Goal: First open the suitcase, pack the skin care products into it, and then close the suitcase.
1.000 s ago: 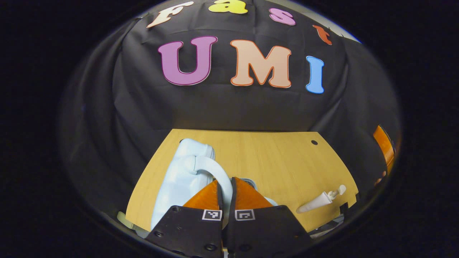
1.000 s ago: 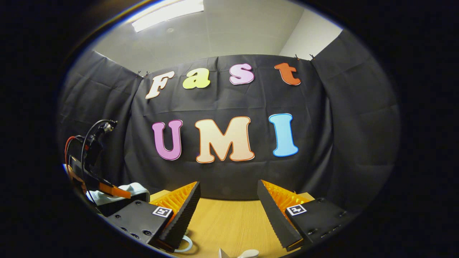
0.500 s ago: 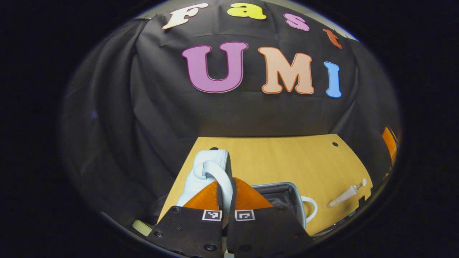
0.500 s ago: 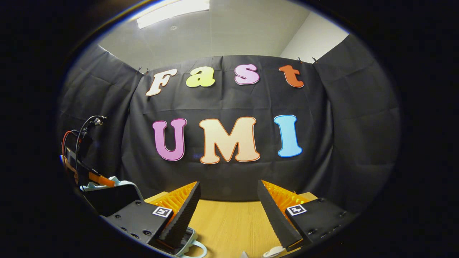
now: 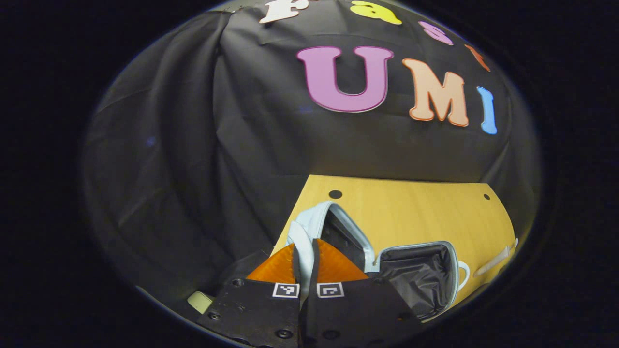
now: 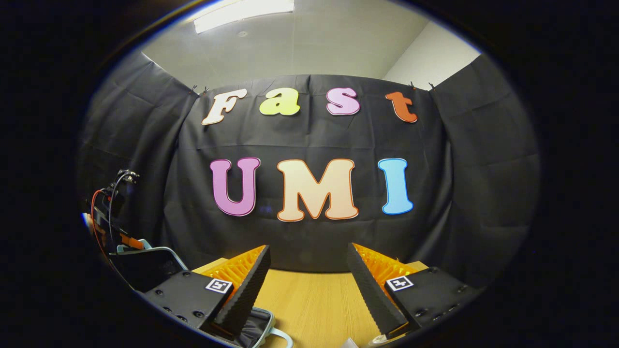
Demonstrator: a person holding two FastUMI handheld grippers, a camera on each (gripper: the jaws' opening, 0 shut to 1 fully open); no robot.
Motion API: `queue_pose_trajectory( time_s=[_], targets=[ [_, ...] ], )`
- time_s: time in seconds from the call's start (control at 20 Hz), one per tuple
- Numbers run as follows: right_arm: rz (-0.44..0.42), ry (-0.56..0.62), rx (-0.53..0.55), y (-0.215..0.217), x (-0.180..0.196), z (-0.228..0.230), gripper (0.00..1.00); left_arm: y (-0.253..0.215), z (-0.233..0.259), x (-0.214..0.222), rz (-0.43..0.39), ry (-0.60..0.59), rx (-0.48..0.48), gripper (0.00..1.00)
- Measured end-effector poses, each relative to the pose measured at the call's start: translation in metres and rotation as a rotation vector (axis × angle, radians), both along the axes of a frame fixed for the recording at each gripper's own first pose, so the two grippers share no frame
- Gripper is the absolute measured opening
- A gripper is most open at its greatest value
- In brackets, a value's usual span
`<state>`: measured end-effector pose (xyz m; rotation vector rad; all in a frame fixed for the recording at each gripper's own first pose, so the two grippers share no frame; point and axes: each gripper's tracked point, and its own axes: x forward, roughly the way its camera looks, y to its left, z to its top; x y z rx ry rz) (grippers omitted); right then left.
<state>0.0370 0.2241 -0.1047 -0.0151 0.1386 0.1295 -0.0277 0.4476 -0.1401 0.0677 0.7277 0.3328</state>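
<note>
A small pale blue suitcase lies open on the wooden table [image 5: 416,208]. Its lid [image 5: 338,227] is tilted up at the left and its black-lined base [image 5: 420,275] lies flat to the right. My left gripper [image 5: 304,247] is shut on the lid's pale blue handle [image 5: 303,258]. A white skin care tube [image 5: 493,262] lies on the table right of the base. In the right gripper view, my right gripper [image 6: 307,273] is open above the table with nothing between its fingers. There the raised lid [image 6: 145,268] and the left gripper [image 6: 113,227] are at the far left.
A corner of the suitcase base [image 6: 258,328] and its loop handle [image 6: 283,340] sit under the right gripper's left finger [image 6: 242,290]. A pale green object [image 5: 199,302] lies past the table's left edge. The table has small round holes [image 5: 335,194] near its back edge.
The left gripper swung the lid by its handle up and over to the left, uncovering the black-lined base. The right gripper stayed open and barely moved.
</note>
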Motion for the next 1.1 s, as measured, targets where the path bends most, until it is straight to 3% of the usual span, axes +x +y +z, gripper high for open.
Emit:
queue_pose_trajectory(
  time_s=[0.4,0.55,0.8,0.9,1.1],
  targets=[
    [-0.023,0.032,-0.001,0.005,0.001,-0.008,0.99,0.071,-0.046,-0.018,0.110,0.075,0.015,0.00],
    [-0.032,0.037,-0.017,0.003,0.001,-0.010,0.99,0.085,-0.073,-0.027,0.161,0.092,-0.044,0.00],
    [-0.042,0.056,-0.039,-0.003,-0.002,-0.011,0.99,0.103,-0.111,-0.040,0.231,0.115,-0.054,0.01],
    [-0.046,0.050,-0.048,-0.007,-0.002,-0.007,0.99,0.118,-0.116,-0.046,0.277,0.120,-0.001,0.02],
    [-0.047,0.031,-0.064,-0.016,-0.006,-0.001,0.99,0.135,-0.072,-0.038,0.322,-0.041,0.124,0.66]
  ],
)
